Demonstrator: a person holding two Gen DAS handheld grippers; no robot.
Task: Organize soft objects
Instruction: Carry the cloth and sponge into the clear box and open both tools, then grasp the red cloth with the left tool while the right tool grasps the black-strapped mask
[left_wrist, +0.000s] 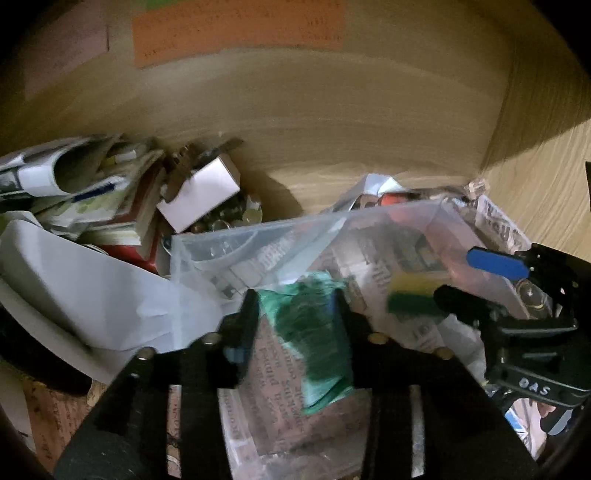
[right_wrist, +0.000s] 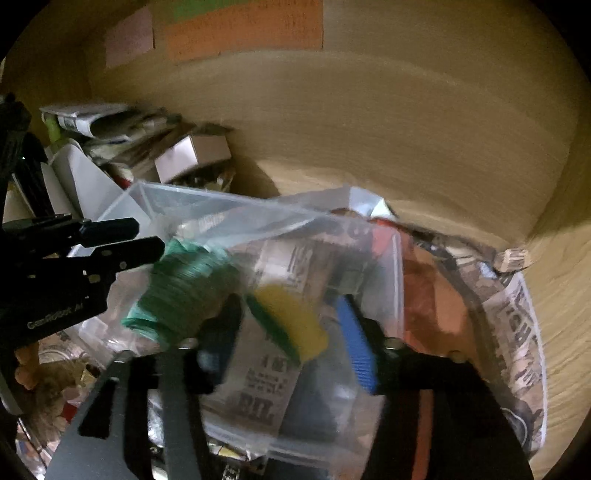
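Dim wooden nook, and we're looking straight into its corner.
Light wood-grain back panel (left_wrist: 332, 122) meets a side panel (left_wrist: 546, 192) at the right; an orange paper note (left_wrist: 236, 29) is stuck high up, a pinkish note (right_wrist: 129, 37) beside it, shadows heavy everywhere.

The left tongs' (right_wrist: 147, 243) body carries pale lettering, roughly "GenRobot AI". The right tongs' (left_wrist: 480, 280) body reads "DAS". Below the yellow-green sponge (right_wrist: 291, 321), the newspaper (right_wrist: 258, 387) prints are unreadable.
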